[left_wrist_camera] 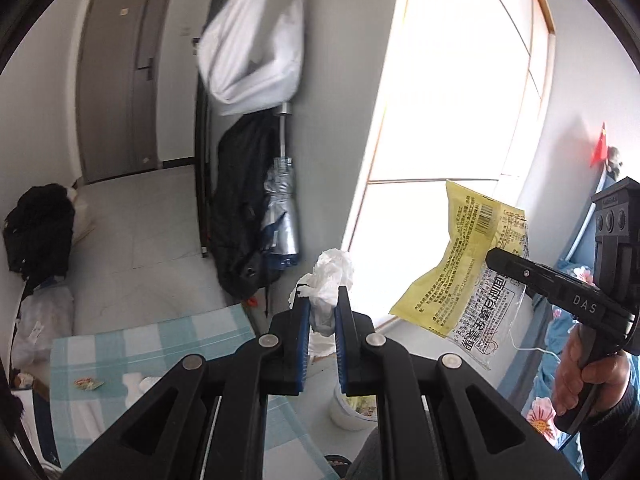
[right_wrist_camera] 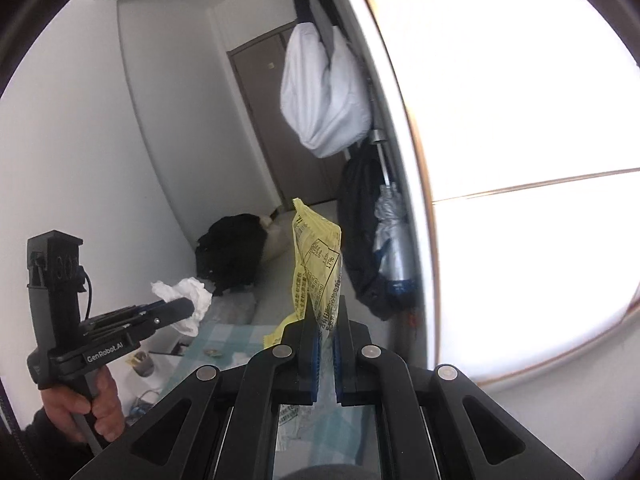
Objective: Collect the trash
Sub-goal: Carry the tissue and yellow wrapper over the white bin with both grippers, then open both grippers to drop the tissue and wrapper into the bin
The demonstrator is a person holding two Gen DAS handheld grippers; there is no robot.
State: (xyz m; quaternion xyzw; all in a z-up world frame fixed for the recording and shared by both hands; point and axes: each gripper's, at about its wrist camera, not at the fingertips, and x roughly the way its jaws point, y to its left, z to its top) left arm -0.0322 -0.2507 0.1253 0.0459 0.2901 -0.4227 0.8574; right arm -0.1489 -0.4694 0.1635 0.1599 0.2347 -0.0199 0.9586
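Note:
My left gripper point(left_wrist_camera: 323, 300) is shut on a crumpled white tissue point(left_wrist_camera: 330, 276), which sticks up above the blue pads. In the right wrist view the same gripper point(right_wrist_camera: 188, 307) appears at the left, with the tissue point(right_wrist_camera: 188, 292) bunched at its tip. My right gripper point(right_wrist_camera: 325, 312) is shut on a yellow and clear snack wrapper point(right_wrist_camera: 316, 256) that stands up between the pads. The left wrist view shows that gripper point(left_wrist_camera: 494, 256) from the side with the wrapper point(left_wrist_camera: 468, 264) hanging from it, held aloft before the window. A hand point(left_wrist_camera: 588, 376) grips its handle.
Below lies a table with a blue checked cloth point(left_wrist_camera: 132, 344) carrying a small wrapper point(left_wrist_camera: 87, 383) and a white scrap point(left_wrist_camera: 134, 380). A white bin point(left_wrist_camera: 352, 412) with trash stands on the floor. A black bag point(left_wrist_camera: 240, 208), folded umbrella point(left_wrist_camera: 282, 216) and white bag point(left_wrist_camera: 256, 52) hang by the wall.

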